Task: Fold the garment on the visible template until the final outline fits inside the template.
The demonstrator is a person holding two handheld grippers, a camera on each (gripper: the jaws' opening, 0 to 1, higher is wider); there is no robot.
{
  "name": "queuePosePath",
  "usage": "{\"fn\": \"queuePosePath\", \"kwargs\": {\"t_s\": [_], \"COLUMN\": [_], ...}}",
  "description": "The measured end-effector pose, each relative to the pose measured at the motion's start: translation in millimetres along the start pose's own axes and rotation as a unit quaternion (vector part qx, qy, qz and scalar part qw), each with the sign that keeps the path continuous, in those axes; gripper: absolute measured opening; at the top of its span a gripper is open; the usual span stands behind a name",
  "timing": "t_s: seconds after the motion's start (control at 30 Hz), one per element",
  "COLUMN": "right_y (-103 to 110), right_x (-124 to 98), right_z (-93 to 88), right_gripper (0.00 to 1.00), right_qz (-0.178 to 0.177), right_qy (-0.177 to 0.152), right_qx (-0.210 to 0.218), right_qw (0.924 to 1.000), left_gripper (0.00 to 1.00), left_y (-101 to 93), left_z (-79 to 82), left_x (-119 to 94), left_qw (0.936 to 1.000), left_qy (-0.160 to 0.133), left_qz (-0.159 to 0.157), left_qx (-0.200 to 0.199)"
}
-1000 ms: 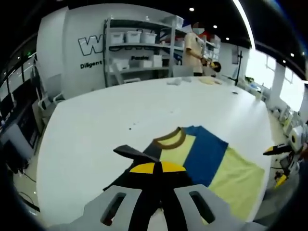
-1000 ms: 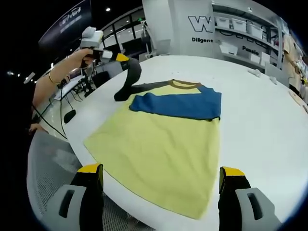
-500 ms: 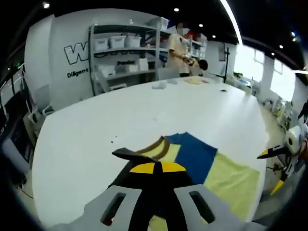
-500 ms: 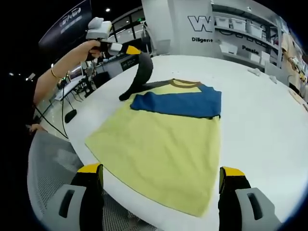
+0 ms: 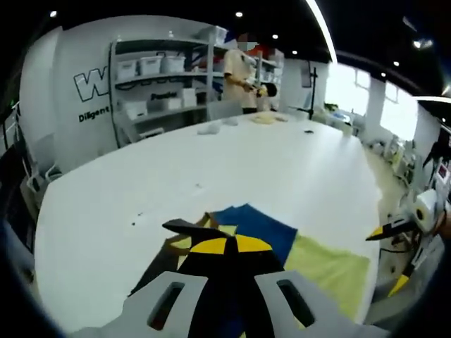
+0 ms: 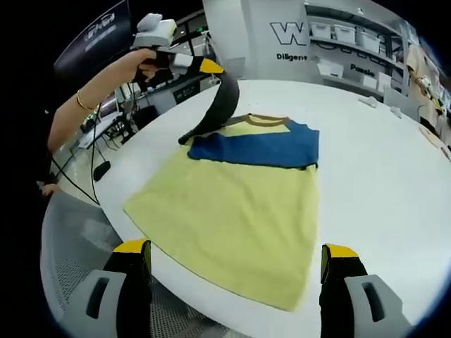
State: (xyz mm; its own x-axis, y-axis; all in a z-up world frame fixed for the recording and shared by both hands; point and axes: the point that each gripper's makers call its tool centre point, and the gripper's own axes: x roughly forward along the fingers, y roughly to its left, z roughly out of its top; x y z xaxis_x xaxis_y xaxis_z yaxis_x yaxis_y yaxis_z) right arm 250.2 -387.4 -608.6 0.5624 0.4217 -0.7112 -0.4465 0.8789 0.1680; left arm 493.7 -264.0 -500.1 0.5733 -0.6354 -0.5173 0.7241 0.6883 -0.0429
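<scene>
Left gripper view: the left gripper (image 5: 226, 246) has its yellow-tipped fingers (image 5: 208, 246) pressed together on the dark sleeve (image 5: 184, 229) of the garment (image 5: 320, 267), which hangs slack from the tips. Compared with half a second ago, the sleeve has been carried further over the garment body: more dark fabric drapes below the fingers and less of the brown collar shows. The blue chest band (image 5: 257, 224) and the yellow lower panel lie just beyond the fingertips on the white surface (image 5: 232, 162). The right gripper (image 5: 389, 229) enters at the far right edge, yellow tips apart.

Right gripper view: the right gripper (image 6: 236, 264) hovers off the near edge of the surface (image 6: 380, 176), fingers (image 6: 134, 248) spread wide with nothing between them; its position is unchanged from the earlier frames. The garment (image 6: 239, 211) lies flat ahead, yellow hem nearest, blue band (image 6: 257, 148) and brown collar (image 6: 266, 120) beyond. The left gripper (image 6: 210, 67) appears at upper left, raised above the surface and now higher and nearer the collar than one second ago; the sleeve (image 6: 215, 109) stretches in a taut arc from its tips down to the shoulder. The person's hand (image 6: 141, 63) wraps the handle, forearm extended from the left, a bracelet at the wrist.

No template outline can be made out. Shelving (image 5: 165, 67) and a standing person (image 5: 239, 70) occupy the background.
</scene>
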Motion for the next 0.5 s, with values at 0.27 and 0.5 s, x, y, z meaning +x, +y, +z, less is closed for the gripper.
{"fn": "queuePosePath", "kwargs": {"t_s": [0.27, 0.5], "right_y": [-1.9, -1.6], "right_x": [-1.8, -1.4], "right_z": [-2.6, -5.2], "right_gripper": [0.99, 0.99], "right_qz": [-0.005, -0.006], "right_qy": [0.002, 0.006], "right_qx": [0.006, 0.005], "right_qw": [1.0, 0.9999], "left_gripper": [0.0, 0.0], "left_y": [-16.1, -37.0], "left_z": [2.0, -2.7], "left_x": [15.7, 28.0], "left_qw": [0.9999, 0.9994], "left_qy": [0.003, 0.01], "left_qz": [-0.013, -0.03], "left_qx": [0.008, 0.014]}}
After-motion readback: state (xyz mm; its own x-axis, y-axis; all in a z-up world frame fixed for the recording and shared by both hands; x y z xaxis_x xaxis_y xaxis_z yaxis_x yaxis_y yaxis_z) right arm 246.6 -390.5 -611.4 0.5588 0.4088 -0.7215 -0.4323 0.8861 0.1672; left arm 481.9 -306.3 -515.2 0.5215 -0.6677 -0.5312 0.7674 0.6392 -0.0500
